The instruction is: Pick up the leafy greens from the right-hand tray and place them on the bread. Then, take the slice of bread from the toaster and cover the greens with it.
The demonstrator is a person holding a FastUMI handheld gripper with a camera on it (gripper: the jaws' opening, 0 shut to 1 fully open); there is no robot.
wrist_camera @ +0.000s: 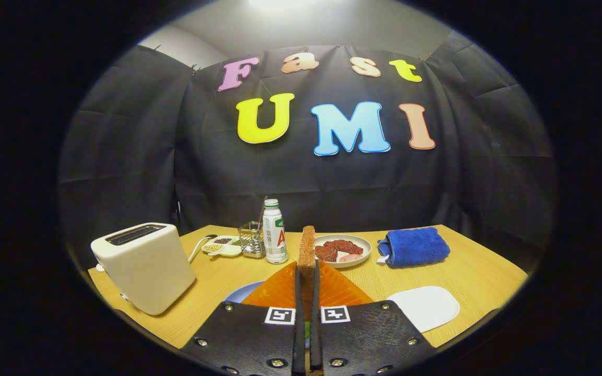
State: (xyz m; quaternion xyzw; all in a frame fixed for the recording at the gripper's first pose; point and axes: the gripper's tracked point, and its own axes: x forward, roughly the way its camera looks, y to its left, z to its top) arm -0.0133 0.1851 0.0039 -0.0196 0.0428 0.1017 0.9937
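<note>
**Slice in grip, edge-on, above the plate**

My gripper [307, 284] has its fingers nearly together, pinching the bread slice [308, 249] between them. The slice stands upright, edge toward the camera, its crust rising above the fingertips. I judge it is held on edge because that is how it sits in a toaster slot; it will have to be tipped flat to cover anything.

Just below and behind the fingers I can see a sliver of blue plate [242, 293], and a scrap of green [307, 330] shows low between the fingers. That is probably the greens lying on the lower bread, though I cannot tell how they lie. The white tray [426, 307] sits to the right of the fingers on the table [489, 266].

The toaster [141, 266] stands to the left, its slot dark. Beyond the slice: a bottle [275, 237], a wire rack [251, 239], a small divided dish [220, 245], a dish of meat [344, 249] and a folded blue towel [413, 246]. All are well back. I judge nothing blocks a straight lowering; the risk is the slice slipping as it tilts.
</note>
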